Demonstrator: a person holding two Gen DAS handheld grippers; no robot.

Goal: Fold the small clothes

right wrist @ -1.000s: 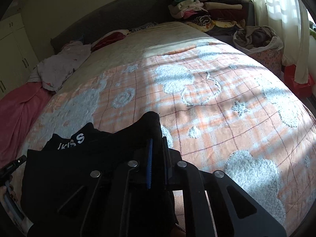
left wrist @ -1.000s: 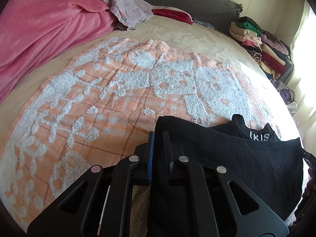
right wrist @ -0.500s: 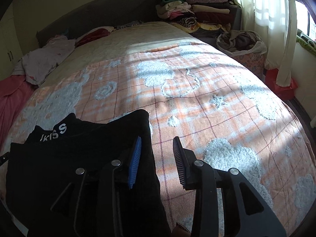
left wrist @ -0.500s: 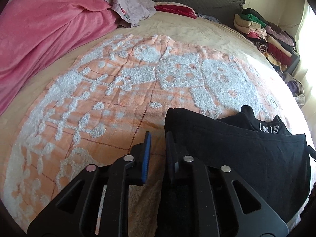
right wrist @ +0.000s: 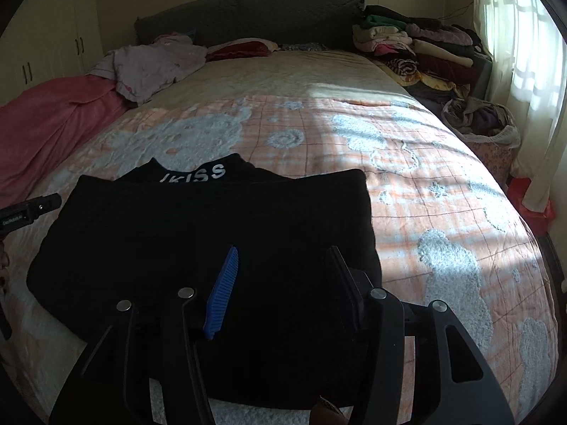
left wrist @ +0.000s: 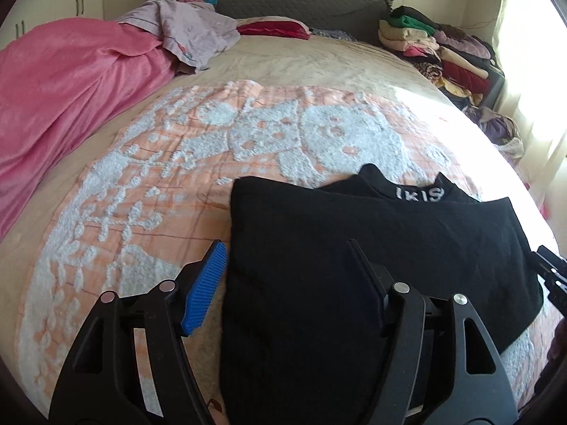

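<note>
My black top [left wrist: 372,248] lies folded on the orange-and-white blanket [left wrist: 149,191] at the near end of the bed [left wrist: 319,67], its collar with white lettering pointing toward the headboard [left wrist: 283,0]. The folded-over upper layer stops just short of that collar.

My left hand-held gripper [left wrist: 287,258] has just been opening and its jaws stand apart: the blue-padded finger sits off the top's left edge over the blanket, the other finger over the black cloth, neither pressing on it. My right hand-held gripper [right wrist: 283,265] has just been opening too; both fingers hover over the near part of the top, gripping nothing.

The right view shows the lettering whole, and the top's right edge [right wrist: 368,219] lying in shade beside a sunlit stretch of blanket; the left view cuts the lettering short. From the right I also see the window curtain [right wrist: 514,53], a basket of clothes [right wrist: 478,124] on the floor and a cupboard [right wrist: 53,35]. The left view gives more of the pink blanket [left wrist: 71,81] bunched along the bed's left side. Both views show the lilac garment [left wrist: 191,32] and the stack of folded clothes [left wrist: 432,46] near the headboard.
</note>
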